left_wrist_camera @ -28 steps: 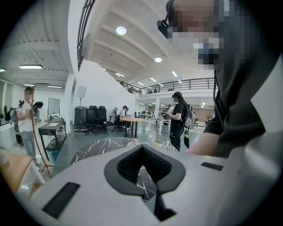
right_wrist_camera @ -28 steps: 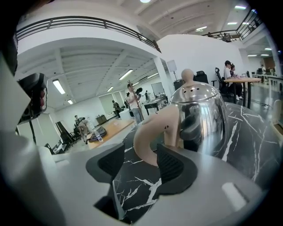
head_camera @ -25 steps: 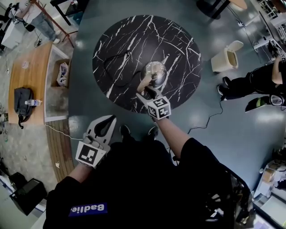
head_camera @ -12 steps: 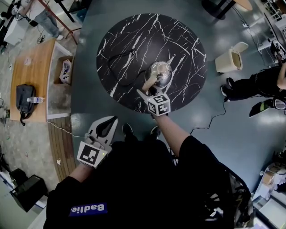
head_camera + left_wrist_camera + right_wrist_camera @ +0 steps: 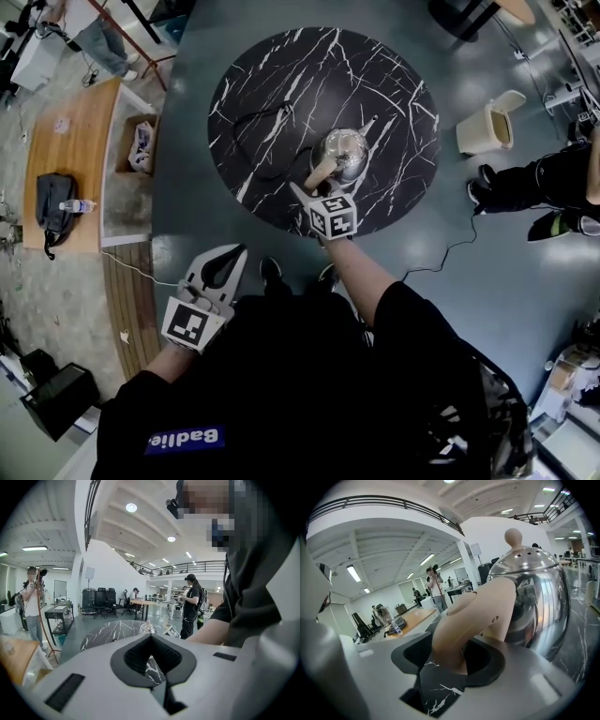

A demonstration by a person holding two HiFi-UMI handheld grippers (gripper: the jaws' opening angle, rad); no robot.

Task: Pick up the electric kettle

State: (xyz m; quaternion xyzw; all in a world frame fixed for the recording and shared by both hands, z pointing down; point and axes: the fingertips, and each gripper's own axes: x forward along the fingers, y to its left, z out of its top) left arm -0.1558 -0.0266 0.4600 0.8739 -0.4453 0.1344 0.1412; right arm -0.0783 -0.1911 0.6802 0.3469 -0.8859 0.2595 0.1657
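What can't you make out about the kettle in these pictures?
Underside of the kettle: head view, its own body covers it, so lifted or resting is unclear.
The spout: right gripper view, behind the kettle body.
Far end of the cord: head view, too thin to trace.

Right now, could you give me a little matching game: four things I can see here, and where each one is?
1. kettle handle
2. left gripper
3. cream bin
4. black bag

A. on the wooden platform
B. on the floor, right of the round table
C. between the jaws of the right gripper
D. held low, off the table, jaws together, nothing in them

Pairs: 1-C, 2-D, 3-B, 4-A.
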